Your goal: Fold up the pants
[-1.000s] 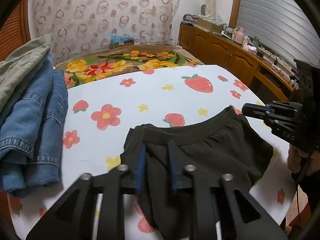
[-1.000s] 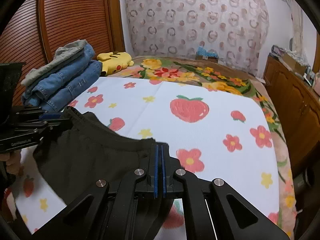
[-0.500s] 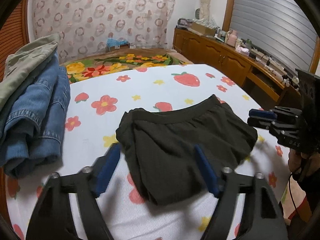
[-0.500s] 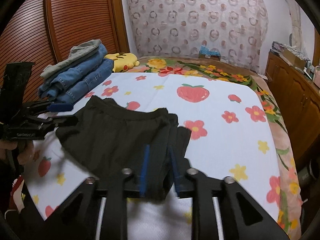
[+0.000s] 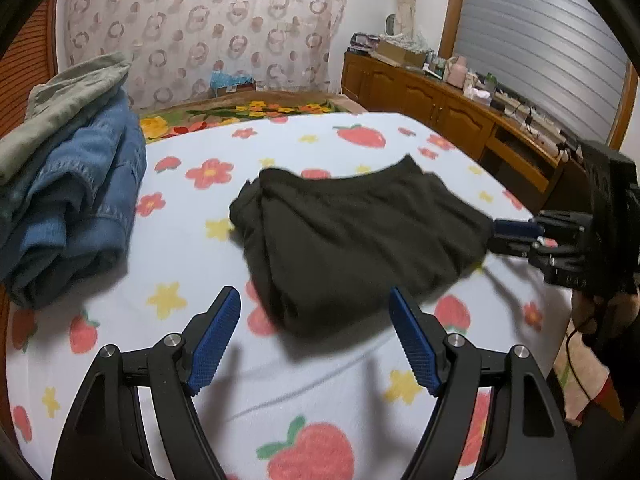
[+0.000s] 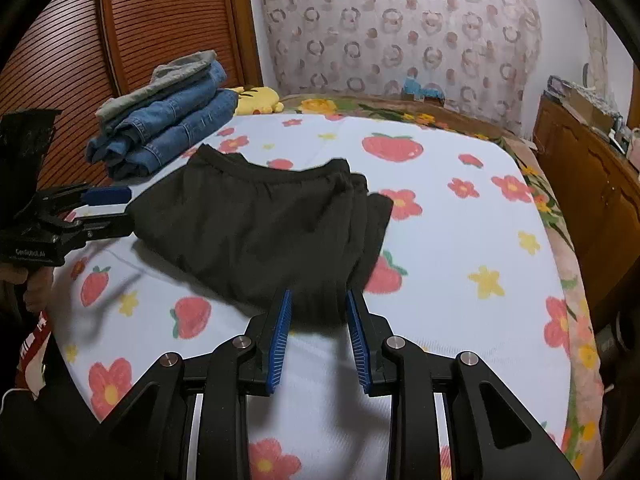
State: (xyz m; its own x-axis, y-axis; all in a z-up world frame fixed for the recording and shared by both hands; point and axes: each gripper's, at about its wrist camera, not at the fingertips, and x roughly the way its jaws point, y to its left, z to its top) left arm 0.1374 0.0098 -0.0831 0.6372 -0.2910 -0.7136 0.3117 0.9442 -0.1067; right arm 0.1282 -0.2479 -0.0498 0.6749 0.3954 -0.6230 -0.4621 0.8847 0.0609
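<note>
The dark pants (image 5: 352, 240) (image 6: 256, 224) lie folded in a flat bundle on the strawberry-print sheet (image 5: 320, 380), waistband on the far side. My left gripper (image 5: 314, 320) stands wide open just short of their near edge, with no pad touching cloth. Seen from the right wrist, the left gripper (image 6: 130, 209) sits open at the bundle's left end. My right gripper (image 6: 318, 308) has its jaws parted a little. The near fold lies between its fingertips, unpinched. In the left wrist view the right gripper (image 5: 494, 236) is at the bundle's right corner.
A stack of folded jeans under a grey-green garment (image 5: 72, 184) (image 6: 168, 128) sits at the sheet's left. A yellow plush toy (image 6: 258, 98) lies behind it. A wooden cabinet (image 5: 440, 112) runs along the right, a slatted wardrobe door (image 6: 120, 40) on the left. A hand (image 5: 592, 308) holds the right gripper.
Both grippers opened and let go of the pants, then drew back toward the near side of the bed. The pants settled flat on the sheet.
</note>
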